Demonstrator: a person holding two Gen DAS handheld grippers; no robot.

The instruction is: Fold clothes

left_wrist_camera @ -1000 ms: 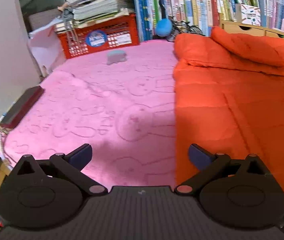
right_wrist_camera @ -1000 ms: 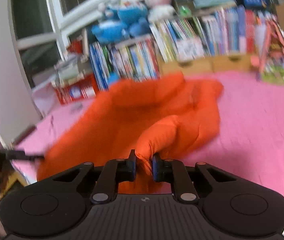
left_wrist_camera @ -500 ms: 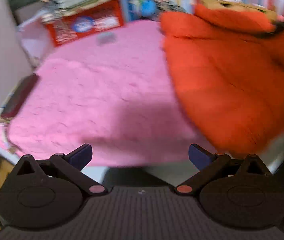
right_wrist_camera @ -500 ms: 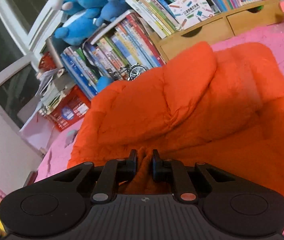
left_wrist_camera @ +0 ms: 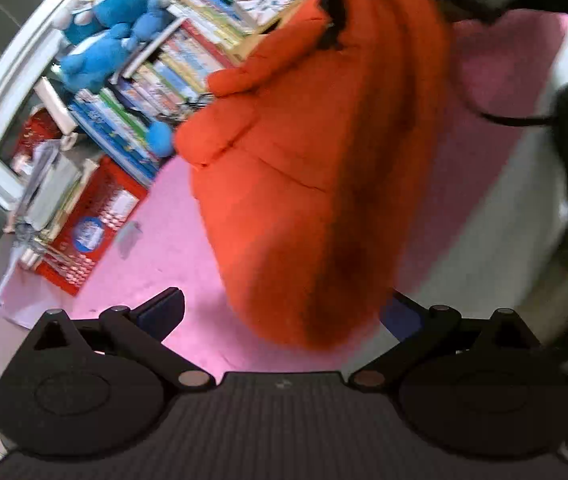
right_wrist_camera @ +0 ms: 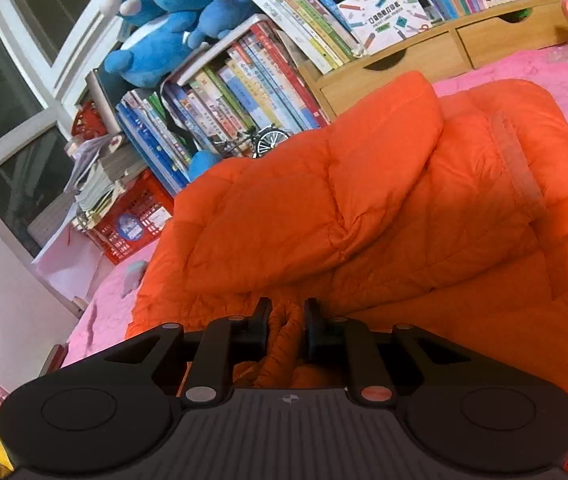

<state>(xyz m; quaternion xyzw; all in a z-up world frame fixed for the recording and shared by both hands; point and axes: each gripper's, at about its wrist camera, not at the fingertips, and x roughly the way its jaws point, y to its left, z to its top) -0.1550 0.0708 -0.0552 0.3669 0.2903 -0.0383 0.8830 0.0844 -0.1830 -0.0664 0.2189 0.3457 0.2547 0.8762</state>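
Right now my right gripper pinches a bunched fold of the orange jacket, which lies on the pink blanket. My left gripper gapes wide, jacket hem hanging between its fingers.

Blue plush toys sit atop rows of books, beside a red crate and a pink bedspread.

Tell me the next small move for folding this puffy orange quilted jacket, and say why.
Probably bring the open left gripper forward onto the near hem of the puffy orange quilted jacket and close. The hem bulges between its spread fingers without being pinched, while the right gripper is already shut on a bunched fold. With both ends held, the jacket could be laid over on the pink blanket.
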